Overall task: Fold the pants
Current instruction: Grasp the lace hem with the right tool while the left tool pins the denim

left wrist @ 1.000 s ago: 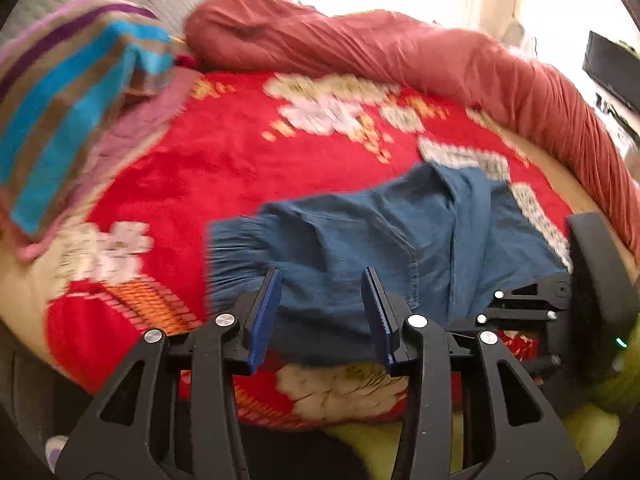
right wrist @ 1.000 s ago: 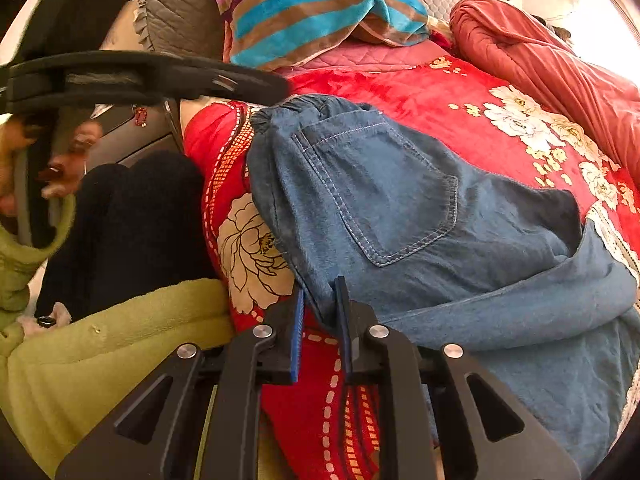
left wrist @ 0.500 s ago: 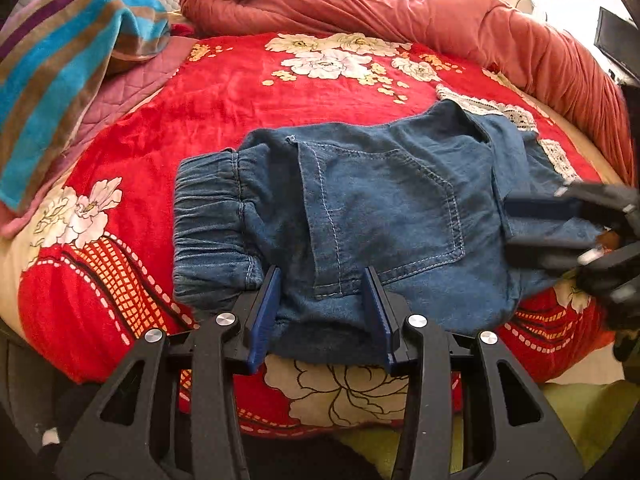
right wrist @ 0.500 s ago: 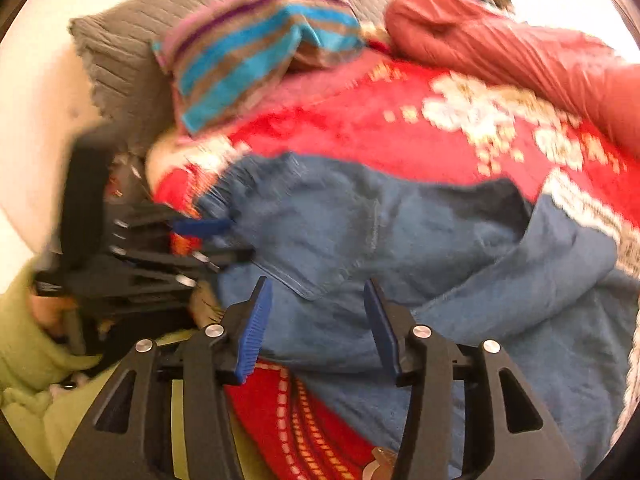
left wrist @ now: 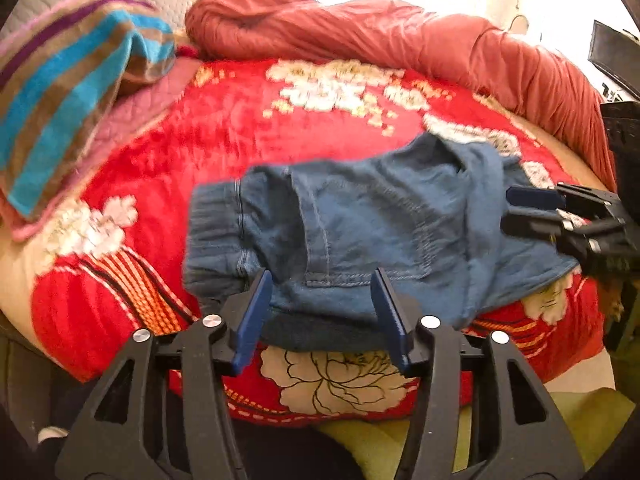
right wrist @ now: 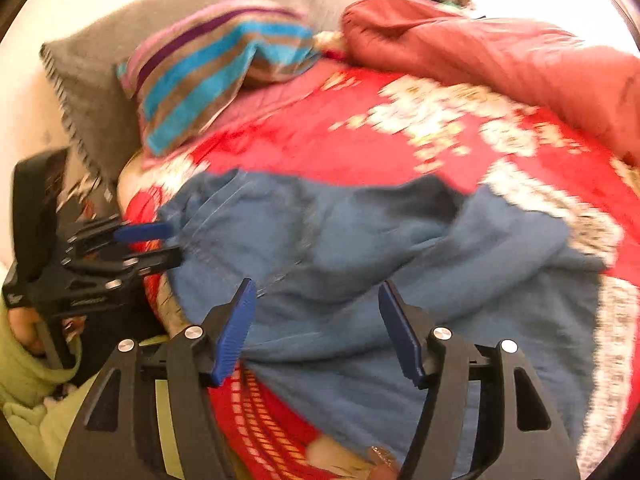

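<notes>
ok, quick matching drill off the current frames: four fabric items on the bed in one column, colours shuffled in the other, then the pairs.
Items:
1. pants
2. striped towel
3. floral blanket
4. rolled quilt

Colours:
A. salmon red, plain
B. denim blue
C. bright red with cream flowers
D. turquoise, brown and purple bands

Pairs: 1-B, 2-D, 3-C, 4-A
</notes>
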`<act>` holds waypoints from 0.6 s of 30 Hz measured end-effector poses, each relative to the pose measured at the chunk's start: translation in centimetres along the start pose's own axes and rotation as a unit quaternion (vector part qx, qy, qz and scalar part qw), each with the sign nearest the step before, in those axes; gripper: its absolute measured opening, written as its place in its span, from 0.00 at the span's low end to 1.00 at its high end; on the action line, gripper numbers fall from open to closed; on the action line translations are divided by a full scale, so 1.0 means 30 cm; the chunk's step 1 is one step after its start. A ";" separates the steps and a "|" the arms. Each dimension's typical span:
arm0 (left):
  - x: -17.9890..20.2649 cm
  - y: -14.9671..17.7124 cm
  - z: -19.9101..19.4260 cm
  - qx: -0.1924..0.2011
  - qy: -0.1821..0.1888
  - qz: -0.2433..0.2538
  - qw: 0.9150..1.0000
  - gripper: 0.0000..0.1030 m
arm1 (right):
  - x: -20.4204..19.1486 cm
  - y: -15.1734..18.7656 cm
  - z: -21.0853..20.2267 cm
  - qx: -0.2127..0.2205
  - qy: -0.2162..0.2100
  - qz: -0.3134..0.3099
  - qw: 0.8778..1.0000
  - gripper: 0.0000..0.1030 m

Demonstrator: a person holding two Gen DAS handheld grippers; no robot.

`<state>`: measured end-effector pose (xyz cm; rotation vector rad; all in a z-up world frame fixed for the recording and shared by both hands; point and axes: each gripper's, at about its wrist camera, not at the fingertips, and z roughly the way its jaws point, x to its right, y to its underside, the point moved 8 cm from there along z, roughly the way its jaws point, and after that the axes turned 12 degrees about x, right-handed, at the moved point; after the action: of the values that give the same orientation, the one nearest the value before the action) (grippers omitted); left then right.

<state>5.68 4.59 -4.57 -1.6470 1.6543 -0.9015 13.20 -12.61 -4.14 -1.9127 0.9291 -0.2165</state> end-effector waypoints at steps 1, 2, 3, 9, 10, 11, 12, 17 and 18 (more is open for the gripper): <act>0.008 -0.012 -0.014 0.006 0.001 0.001 1.000 0.48 | 0.031 -0.011 -0.021 0.008 0.009 0.007 1.000 0.62; 0.017 -0.024 -0.029 0.012 0.002 0.003 1.000 0.51 | 0.075 -0.024 -0.047 0.019 0.023 0.019 0.999 0.62; 0.025 -0.033 -0.036 0.015 0.003 0.004 1.000 0.52 | 0.104 -0.031 -0.059 0.023 0.031 0.026 0.999 0.62; 0.119 -0.051 -0.044 0.010 0.035 0.016 0.999 0.56 | 0.263 -0.060 -0.127 0.049 0.086 0.052 0.994 0.62; 0.140 -0.053 -0.036 0.007 0.041 0.021 0.999 0.56 | 0.283 -0.066 -0.134 0.052 0.093 0.055 0.993 0.62; 0.163 -0.054 -0.026 0.003 0.049 0.026 0.998 0.56 | 0.310 -0.074 -0.140 0.056 0.101 0.060 0.991 0.62; 0.181 -0.053 -0.019 -0.001 0.057 0.027 0.998 0.56 | 0.330 -0.083 -0.142 0.059 0.105 0.062 0.991 0.62; 0.290 -0.024 0.050 -0.045 0.121 0.010 0.992 0.56 | 0.416 -0.136 -0.120 0.060 0.131 0.063 0.987 0.62; 0.307 -0.018 0.067 -0.053 0.129 0.007 0.990 0.56 | 0.433 -0.147 -0.107 0.058 0.134 0.064 0.987 0.62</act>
<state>7.43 -4.69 -4.95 -1.6419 1.9134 -1.0725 22.84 -22.61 -1.78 -1.7368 1.1886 -0.4497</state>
